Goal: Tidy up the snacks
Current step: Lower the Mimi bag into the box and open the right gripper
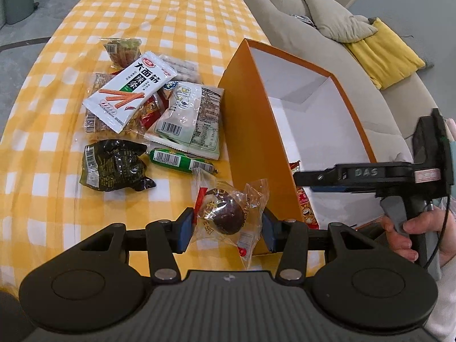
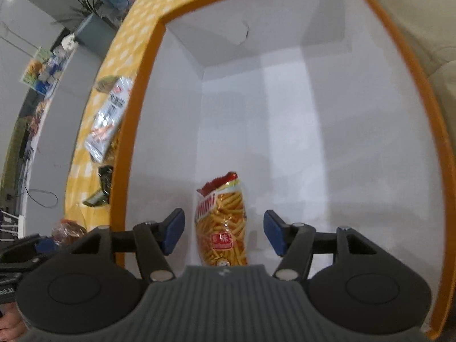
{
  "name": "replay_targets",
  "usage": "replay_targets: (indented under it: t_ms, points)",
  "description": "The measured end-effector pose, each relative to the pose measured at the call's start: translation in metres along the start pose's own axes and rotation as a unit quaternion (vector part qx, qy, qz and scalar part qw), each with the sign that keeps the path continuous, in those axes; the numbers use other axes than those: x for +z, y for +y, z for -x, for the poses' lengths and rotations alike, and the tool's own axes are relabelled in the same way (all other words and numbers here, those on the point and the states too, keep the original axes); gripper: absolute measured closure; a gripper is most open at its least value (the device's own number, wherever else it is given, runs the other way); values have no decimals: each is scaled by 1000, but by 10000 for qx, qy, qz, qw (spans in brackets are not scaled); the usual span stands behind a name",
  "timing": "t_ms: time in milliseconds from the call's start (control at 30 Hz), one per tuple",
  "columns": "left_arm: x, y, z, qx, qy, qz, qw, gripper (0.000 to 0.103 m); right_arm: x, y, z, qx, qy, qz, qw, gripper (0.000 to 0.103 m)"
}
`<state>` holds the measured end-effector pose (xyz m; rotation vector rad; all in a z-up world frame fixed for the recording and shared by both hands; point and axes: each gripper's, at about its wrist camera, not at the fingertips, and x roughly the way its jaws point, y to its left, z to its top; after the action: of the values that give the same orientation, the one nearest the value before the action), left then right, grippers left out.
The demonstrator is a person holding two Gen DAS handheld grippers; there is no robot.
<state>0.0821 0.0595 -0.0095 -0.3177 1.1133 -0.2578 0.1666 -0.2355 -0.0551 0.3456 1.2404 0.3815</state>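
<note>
The left gripper (image 1: pixel 226 229) pinches a clear-wrapped dark round snack (image 1: pixel 228 216) between its blue pads (image 1: pixel 186 229), held just beside the near corner of the orange cardboard box with white inside walls (image 1: pixel 250 131). The right gripper (image 2: pixel 223 232) has its fingers spread apart and holds nothing; a red-topped bag of fried potato sticks (image 2: pixel 221 222) lies on the box floor between them, untouched by either pad.

Only the right wrist view looks down into the box (image 2: pixel 285 114) — the stick bag is the one thing seen inside, near its near wall. The left wrist view shows just a sliver of that bag (image 1: pixel 306 208) past the orange wall, with the right gripper (image 1: pixel 296 178) reaching over the rim.

Only the left wrist view shows the heap on the yellow-and-white checked tablecloth (image 1: pixel 171 8) beside the box — a white spicy-strip packet (image 1: pixel 129 91) on top, a clear packet with barcode (image 1: pixel 188 119) against the box wall, a green sausage stick (image 1: pixel 179 162) and a black crinkled packet (image 1: pixel 114 165) toward the near edge. A beige sofa (image 1: pixel 299 28) with a yellow cushion (image 1: pixel 384 54) stands past the far edge.
</note>
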Motion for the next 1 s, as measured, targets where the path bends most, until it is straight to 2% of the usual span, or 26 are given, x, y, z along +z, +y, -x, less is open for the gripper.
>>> replay_targets:
  t_ms: [33, 100, 200, 267, 300, 400, 467, 600, 667, 833, 1000]
  points:
    - [0, -2, 1, 18, -20, -7, 10000, 48, 0, -3, 5, 29, -96, -30, 9999, 43]
    - [-1, -5, 4, 26, -61, -17, 10000, 48, -4, -6, 17, -44, -353, 41, 9994, 54]
    - [-2, -8, 6, -50, -97, 20, 9999, 48, -5, 0, 25, -541, -560, 472, 9958, 68]
    - [-3, -10, 6, -51, -88, -4, 9999, 48, -9, 2, 24, -875, -528, 664, 9926, 77]
    - [-4, -11, 6, -35, -81, -25, 10000, 48, -9, 1, 22, -839, -448, 666, 9932, 81]
    - [-6, -11, 6, -125, -59, -27, 9999, 48, -9, -2, 17, -160, -233, 546, 9981, 81]
    - [-6, -9, 5, -243, 8, 13, 9997, 48, -8, 2, 14, 6, -202, 572, 9982, 81]
    - [-8, -8, 6, -164, -35, -17, 9999, 48, -9, 3, -4, -711, 10, 686, 9951, 81]
    - [-9, -7, 7, -196, -17, 23, 9998, 48, -11, 2, -12, -907, 112, 738, 9931, 81]
    - [-9, -6, 8, -190, -28, 48, 9998, 48, -11, 2, -20, -859, 219, 721, 9934, 79]
    - [-9, -7, 11, -205, -57, 34, 9998, 48, -14, 7, -25, -222, 427, 558, 9973, 76]
